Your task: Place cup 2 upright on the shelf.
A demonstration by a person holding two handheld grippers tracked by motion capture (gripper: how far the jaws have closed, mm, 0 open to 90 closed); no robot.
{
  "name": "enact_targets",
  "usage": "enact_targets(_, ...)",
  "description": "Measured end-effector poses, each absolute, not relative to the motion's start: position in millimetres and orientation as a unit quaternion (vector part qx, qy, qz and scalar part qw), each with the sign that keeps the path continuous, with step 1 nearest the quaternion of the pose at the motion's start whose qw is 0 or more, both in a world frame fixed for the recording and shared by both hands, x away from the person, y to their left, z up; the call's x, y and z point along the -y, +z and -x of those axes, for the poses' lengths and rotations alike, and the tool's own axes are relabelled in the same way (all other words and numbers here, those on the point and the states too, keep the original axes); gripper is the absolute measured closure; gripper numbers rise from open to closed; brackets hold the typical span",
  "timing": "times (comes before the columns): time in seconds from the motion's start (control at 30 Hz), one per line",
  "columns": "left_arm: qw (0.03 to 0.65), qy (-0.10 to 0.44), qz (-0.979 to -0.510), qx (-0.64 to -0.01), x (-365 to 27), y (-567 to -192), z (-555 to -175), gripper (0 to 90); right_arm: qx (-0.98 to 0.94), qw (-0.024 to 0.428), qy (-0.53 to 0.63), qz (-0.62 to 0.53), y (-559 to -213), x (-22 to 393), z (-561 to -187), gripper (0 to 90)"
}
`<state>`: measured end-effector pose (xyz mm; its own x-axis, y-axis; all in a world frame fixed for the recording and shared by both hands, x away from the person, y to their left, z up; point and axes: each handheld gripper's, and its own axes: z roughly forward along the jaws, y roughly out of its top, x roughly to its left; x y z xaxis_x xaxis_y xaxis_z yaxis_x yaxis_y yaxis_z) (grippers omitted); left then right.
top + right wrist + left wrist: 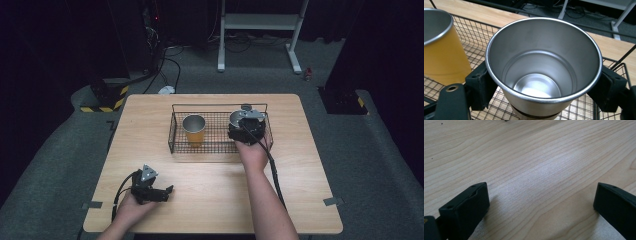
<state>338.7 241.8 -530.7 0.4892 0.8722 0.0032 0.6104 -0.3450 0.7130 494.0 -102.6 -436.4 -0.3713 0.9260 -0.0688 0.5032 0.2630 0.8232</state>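
Observation:
A black wire basket stands on the wooden table. Inside it, at the left, a yellow cup with a steel inside stands upright. At the basket's right end my right gripper is shut on an upright silver steel cup. In the right gripper view the jaws press both sides of this empty silver cup, just under its rim, with the yellow cup beside it. My left gripper lies open near the table's front left, over bare wood, holding nothing.
The basket has a raised handle rail along its far side and mesh walls close around the cups. A white stand, cables and black-yellow floor markers lie beyond the table.

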Motion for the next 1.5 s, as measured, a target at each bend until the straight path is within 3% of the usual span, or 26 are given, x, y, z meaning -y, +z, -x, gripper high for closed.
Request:
enact_targets(0.53, 0.332, 0.197, -0.797, -0.464, -242, -531, -338, 0.7, -0.755, 0.269, 0.333, -0.497, -461, 96, -513, 18.3)
enact_targets(1.5, 0.333, 0.196, -0.796, -0.466, -242, -531, -338, 0.7, -0.766, 0.223, 0.318, -0.512, -471, 96, -520, 17.7)
